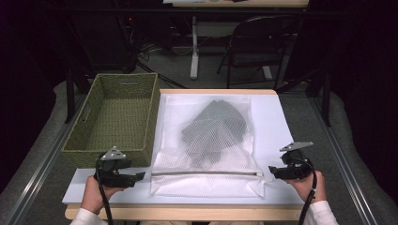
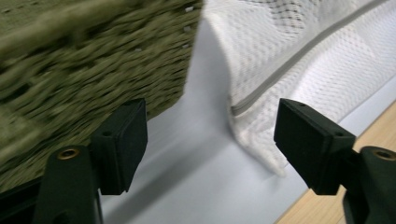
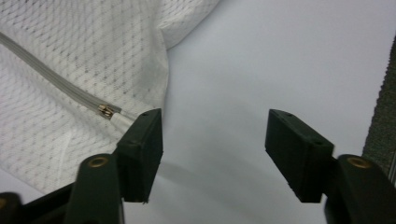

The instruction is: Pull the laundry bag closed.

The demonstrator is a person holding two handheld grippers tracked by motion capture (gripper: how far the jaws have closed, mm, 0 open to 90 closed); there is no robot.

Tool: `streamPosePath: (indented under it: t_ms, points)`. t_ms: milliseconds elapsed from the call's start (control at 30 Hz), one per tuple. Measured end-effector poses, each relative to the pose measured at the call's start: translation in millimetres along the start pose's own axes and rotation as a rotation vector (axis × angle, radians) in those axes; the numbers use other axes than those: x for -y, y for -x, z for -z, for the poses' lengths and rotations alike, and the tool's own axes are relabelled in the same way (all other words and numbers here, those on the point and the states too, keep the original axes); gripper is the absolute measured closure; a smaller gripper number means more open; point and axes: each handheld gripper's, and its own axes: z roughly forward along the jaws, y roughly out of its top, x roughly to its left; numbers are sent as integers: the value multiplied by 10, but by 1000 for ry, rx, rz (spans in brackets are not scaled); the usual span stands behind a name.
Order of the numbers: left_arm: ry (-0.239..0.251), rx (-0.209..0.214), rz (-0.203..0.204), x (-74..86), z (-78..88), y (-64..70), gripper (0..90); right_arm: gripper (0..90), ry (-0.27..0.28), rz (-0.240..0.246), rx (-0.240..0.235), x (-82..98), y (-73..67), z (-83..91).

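A white mesh laundry bag [image 1: 206, 140] lies flat on the white table sheet [image 1: 272, 117], with a grey garment [image 1: 213, 126] inside. Its grey zipper [image 1: 206, 173] runs along the near side, zipped, and the metal zipper pull [image 3: 106, 110] sits at the right end. My left gripper [image 1: 141, 176] is open just left of the bag's near left corner [image 2: 261, 154]. My right gripper [image 1: 271, 171] is open just right of the zipper pull. Neither holds anything.
A green woven basket [image 1: 117, 117] stands empty at the left of the bag, its near wall [image 2: 84, 84] close to my left gripper. Bare white sheet [image 3: 261, 70] lies right of the bag. The wooden table edge [image 1: 187, 212] runs along the front.
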Motion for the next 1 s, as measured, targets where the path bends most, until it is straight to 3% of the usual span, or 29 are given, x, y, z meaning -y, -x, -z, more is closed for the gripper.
streamPosePath:
  t_ms: [167, 267, 367, 433, 600, 767, 1000]
  points:
    - [14, -48, 38, 104, 118, -136, 222, 275, 16, -13, 14, 15, 69, 6]
    - [27, -73, 86, 185, 181, -246, 208, 217, 24, -29, 21, 35, 122, -6]
    - [4, -75, 107, 243, 221, -351, 189, 196, 28, -36, 27, 50, 162, -8]
    - [-14, -117, 129, 326, 242, -460, 186, 168, 43, -53, 32, 69, 211, -17]
    - [-35, -154, 185, 432, 209, -628, 161, 143, 58, -70, 46, 113, 293, -97]
    - [-75, -147, 184, 441, 130, -677, 150, 121, 39, -65, 48, 150, 344, -206]
    - [-72, -144, 215, 461, 99, -732, 119, 45, 0, -37, 71, 113, 350, -332]
